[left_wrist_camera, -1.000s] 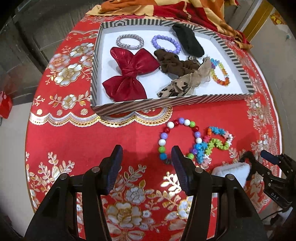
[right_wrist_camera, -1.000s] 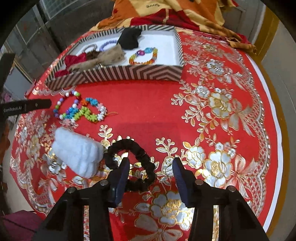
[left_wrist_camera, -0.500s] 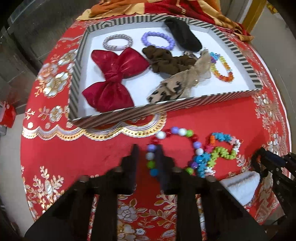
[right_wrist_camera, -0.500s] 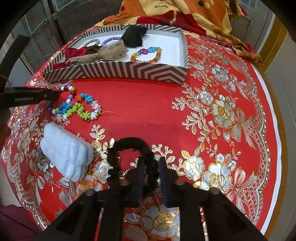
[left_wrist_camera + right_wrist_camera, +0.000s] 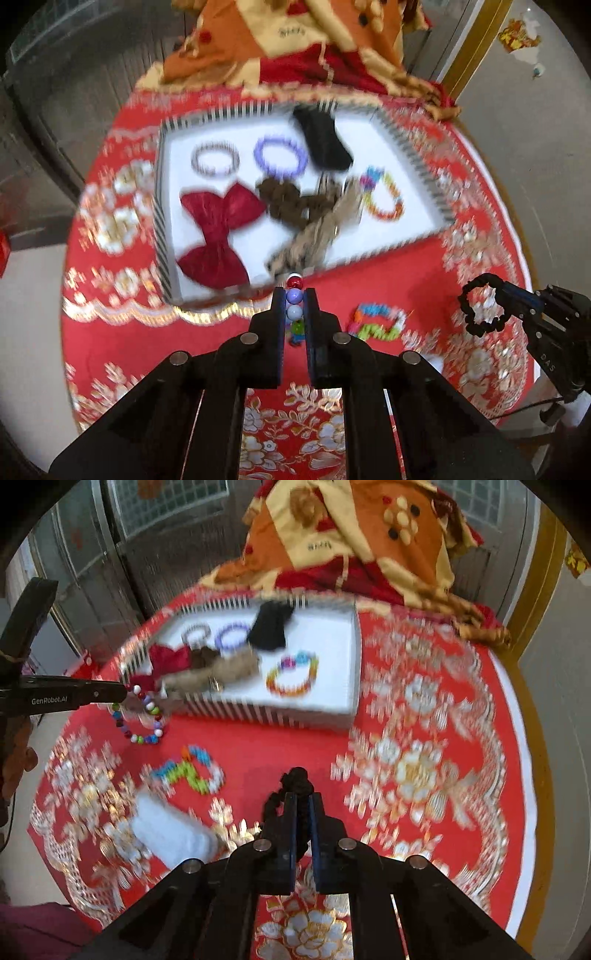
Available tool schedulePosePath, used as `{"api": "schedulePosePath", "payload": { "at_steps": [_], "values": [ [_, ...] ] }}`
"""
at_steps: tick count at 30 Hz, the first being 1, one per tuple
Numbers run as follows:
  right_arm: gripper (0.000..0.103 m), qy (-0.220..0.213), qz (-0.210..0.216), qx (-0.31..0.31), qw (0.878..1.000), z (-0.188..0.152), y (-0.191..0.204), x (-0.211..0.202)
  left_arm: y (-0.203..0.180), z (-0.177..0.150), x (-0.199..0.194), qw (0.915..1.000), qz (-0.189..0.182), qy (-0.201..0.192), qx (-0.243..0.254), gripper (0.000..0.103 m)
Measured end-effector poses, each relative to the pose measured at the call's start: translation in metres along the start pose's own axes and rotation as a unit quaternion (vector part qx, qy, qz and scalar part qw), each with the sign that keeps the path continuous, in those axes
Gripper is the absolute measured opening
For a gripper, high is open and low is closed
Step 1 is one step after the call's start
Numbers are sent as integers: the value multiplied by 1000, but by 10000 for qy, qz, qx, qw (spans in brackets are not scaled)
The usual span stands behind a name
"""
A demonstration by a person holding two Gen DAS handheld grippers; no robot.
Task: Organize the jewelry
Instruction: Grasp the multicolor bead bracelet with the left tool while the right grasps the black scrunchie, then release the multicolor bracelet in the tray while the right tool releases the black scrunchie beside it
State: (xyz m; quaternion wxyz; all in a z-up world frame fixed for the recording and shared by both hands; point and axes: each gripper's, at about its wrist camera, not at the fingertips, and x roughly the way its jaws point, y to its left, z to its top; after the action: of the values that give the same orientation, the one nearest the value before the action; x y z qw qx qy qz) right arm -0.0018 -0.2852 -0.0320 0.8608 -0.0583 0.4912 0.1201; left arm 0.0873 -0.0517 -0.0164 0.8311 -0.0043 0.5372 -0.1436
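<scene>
My left gripper (image 5: 294, 295) is closing on a bracelet of big coloured beads (image 5: 294, 313), with the beads pinched between its pads. The bracelet's loop (image 5: 146, 716) hangs off the table under the left gripper (image 5: 125, 692), just in front of the striped tray (image 5: 162, 221). My right gripper (image 5: 303, 801) is shut on a black scrunchie (image 5: 295, 777) and holds it above the red cloth. In the left wrist view the scrunchie (image 5: 476, 314) dangles from the right gripper (image 5: 498, 291) at the right.
The tray (image 5: 273, 714) holds a red bow, a brown scrunchie, a tan bow, a black piece and three bracelets. A star-bead bracelet (image 5: 192, 766) and a white fluffy piece (image 5: 170, 834) lie on the red tablecloth. An orange cloth (image 5: 295, 44) is heaped behind the tray.
Both grippers shut, the left on the bead bracelet and the right on the black scrunchie. Both then rose, lifting their pieces off the cloth.
</scene>
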Motion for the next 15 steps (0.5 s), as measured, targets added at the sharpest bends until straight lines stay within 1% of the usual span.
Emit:
{"api": "schedulePosePath", "payload": {
  "at_steps": [2,4,8,11,15],
  "values": [
    [6,-149,22,-34,9999,13,-2,-7,3,10,-11,9999,-37,-99,16,8],
    [6,-270,90,5,9996,28,-5,-10,8,25,-21,9997,4,-237,0,8],
    [6,-472,115,-32,9988,57,-8,-8,20,45,-35,9992,57,-396,12,8],
    [6,-543,123,-44,9984,80,-13,0,24,64,-34,9990,82,-434,-44,8],
    [6,-605,217,64,9979,112,-24,16,23,89,-18,9992,119,-381,-61,8]
  ]
}}
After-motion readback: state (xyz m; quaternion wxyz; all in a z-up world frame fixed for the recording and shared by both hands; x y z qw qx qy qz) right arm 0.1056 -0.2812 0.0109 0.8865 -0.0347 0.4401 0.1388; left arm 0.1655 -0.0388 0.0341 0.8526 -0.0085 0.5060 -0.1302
